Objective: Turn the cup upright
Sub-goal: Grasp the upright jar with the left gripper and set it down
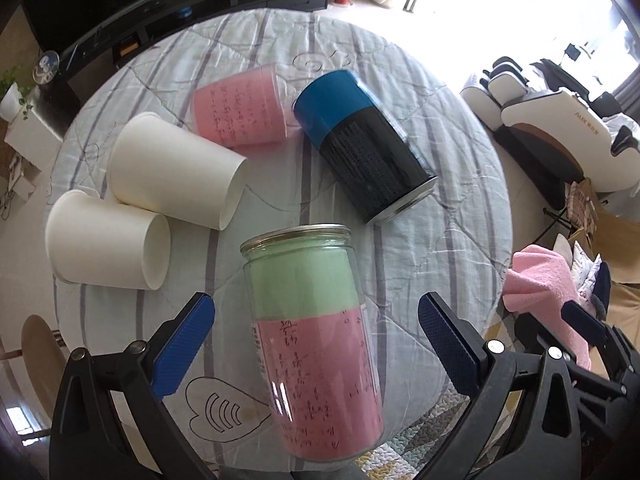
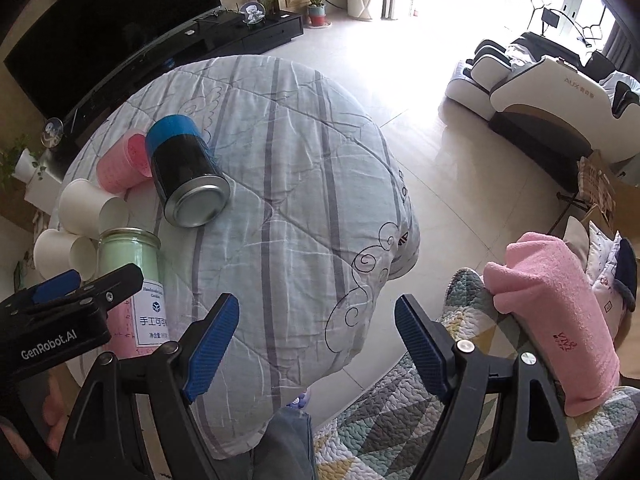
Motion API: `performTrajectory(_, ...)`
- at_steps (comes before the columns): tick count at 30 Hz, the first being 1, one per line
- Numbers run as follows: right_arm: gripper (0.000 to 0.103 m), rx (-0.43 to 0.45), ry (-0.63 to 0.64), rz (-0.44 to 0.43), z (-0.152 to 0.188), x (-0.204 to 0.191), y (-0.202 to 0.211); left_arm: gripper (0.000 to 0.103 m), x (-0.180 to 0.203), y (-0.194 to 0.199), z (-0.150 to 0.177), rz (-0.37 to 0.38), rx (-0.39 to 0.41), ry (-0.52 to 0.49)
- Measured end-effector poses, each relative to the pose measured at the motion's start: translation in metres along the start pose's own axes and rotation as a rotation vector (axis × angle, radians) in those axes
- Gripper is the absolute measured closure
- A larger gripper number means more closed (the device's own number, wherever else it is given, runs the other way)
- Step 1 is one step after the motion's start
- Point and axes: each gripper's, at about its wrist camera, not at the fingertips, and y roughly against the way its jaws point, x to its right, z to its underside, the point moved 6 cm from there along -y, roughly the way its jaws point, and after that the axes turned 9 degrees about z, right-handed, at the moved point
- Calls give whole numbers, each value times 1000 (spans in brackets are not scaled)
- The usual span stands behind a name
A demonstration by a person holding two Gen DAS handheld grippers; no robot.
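A clear jar-shaped cup (image 1: 316, 340) with a green upper band and pink lower band stands upright on the cloth-covered round table (image 1: 440, 240), between the open fingers of my left gripper (image 1: 316, 336), not touched. It also shows in the right wrist view (image 2: 132, 264). Lying on their sides are a blue-and-black can cup (image 1: 364, 144), a pink cup (image 1: 240, 112) and two white paper cups (image 1: 176, 172) (image 1: 108, 252). My right gripper (image 2: 316, 344) is open and empty over the table's near edge, to the right of the left gripper (image 2: 60, 292).
A pink towel (image 2: 560, 320) hangs on a quilted seat to the right. A TV stand (image 2: 224, 36) and a massage chair (image 2: 552, 96) stand beyond the table. Tiled floor lies to the right of the table.
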Motion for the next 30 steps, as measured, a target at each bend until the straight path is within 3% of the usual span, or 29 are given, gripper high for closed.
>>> performTrajectory(5,21,-38,-5,16,5,1,-14,1,-7,-21,-2,-16,-61,42)
performTrajectory(6,21,-44,-6,15,6,1,-16,10,-9,-24,-2,-14,-66,56)
performTrajectory(7,21,-49,-5,15,6,0,-17,30,-10,-26,-2,-10,-72,63)
performTrajectory(9,21,-52,-6,11,6,-1,-18,30,-9,-29,-2,-7,-84,58)
performTrajectory(30,21,-19,-40,-20,0,0,7,31,4,29,-25,-20,73,-9)
